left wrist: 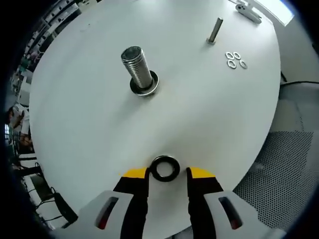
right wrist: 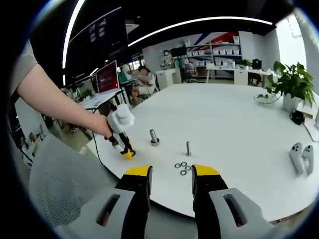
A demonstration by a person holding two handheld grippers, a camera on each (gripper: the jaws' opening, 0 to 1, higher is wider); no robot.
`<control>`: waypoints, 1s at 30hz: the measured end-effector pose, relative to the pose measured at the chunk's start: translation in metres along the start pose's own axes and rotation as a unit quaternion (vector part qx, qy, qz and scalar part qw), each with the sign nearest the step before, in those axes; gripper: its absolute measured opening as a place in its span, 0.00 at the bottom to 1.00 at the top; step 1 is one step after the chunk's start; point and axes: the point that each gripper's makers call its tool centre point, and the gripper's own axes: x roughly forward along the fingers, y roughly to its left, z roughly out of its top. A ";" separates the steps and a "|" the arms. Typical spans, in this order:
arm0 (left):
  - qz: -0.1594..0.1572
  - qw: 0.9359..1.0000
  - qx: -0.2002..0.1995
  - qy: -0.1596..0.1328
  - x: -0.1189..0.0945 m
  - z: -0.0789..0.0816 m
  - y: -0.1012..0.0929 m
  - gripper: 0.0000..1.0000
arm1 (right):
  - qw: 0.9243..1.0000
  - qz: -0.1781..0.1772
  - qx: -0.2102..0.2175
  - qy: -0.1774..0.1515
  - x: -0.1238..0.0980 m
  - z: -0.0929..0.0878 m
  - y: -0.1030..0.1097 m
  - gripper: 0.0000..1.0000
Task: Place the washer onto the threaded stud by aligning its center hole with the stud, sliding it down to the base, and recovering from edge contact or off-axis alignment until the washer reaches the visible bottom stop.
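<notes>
A black washer (left wrist: pixel 165 168) lies flat on the white round table (left wrist: pixel 99 129), right between the yellow tips of my left gripper (left wrist: pixel 168 172). The jaws stand open on either side of it, with a small gap on the right. Farther in stands the large threaded stud (left wrist: pixel 135 65), upright, with a washer (left wrist: pixel 145 89) around its base. From the right gripper view, a hand holds the left gripper (right wrist: pixel 127 153) at the table's near edge, short of the large stud (right wrist: pixel 154 137). My right gripper (right wrist: pixel 172 172) hangs open and empty off the table edge.
A thin stud (left wrist: pixel 215 30) (right wrist: pixel 188 148) stands beyond, with several small washers (left wrist: pixel 236 59) (right wrist: pixel 182 168) beside it. White controllers (right wrist: pixel 301 157) lie at the right. A potted plant (right wrist: pixel 291 82) stands at the far edge. A mesh chair (left wrist: pixel 284 159) sits beside the table.
</notes>
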 end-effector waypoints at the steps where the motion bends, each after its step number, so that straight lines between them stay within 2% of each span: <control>1: 0.001 1.000 -0.014 -0.005 0.000 0.000 0.003 0.25 | 1.000 0.000 0.000 0.000 0.000 0.000 0.000 0.34; 3: 0.004 1.000 -0.027 -0.010 0.001 0.000 0.008 0.22 | 1.000 0.000 0.000 0.000 0.000 0.000 0.000 0.34; 6: 0.005 1.000 -0.015 -0.009 0.002 0.001 0.004 0.22 | 1.000 0.000 0.000 0.001 0.000 0.000 0.000 0.33; 12: 0.005 1.000 -0.019 -0.014 0.001 0.001 0.005 0.20 | 1.000 0.002 -0.002 0.001 0.001 0.000 0.001 0.33; 15: 0.001 0.999 -0.040 -0.035 0.001 0.001 0.004 0.20 | 1.000 0.002 -0.001 0.002 0.001 0.000 0.001 0.33; 17: 0.006 0.999 -0.028 -0.040 0.001 -0.001 0.003 0.20 | 1.000 0.002 -0.001 0.002 0.001 0.000 0.001 0.33; 22: 0.009 0.999 -0.017 -0.028 0.001 0.002 0.003 0.20 | 1.000 0.003 -0.002 0.004 0.001 -0.001 0.001 0.33; 27: 0.010 1.000 0.018 -0.011 0.000 0.003 0.001 0.19 | 1.000 0.003 -0.001 0.003 0.001 -0.001 0.001 0.33; 30: 0.011 1.000 0.019 -0.010 -0.001 0.004 0.003 0.19 | 1.000 0.003 -0.001 0.003 0.001 -0.001 0.001 0.33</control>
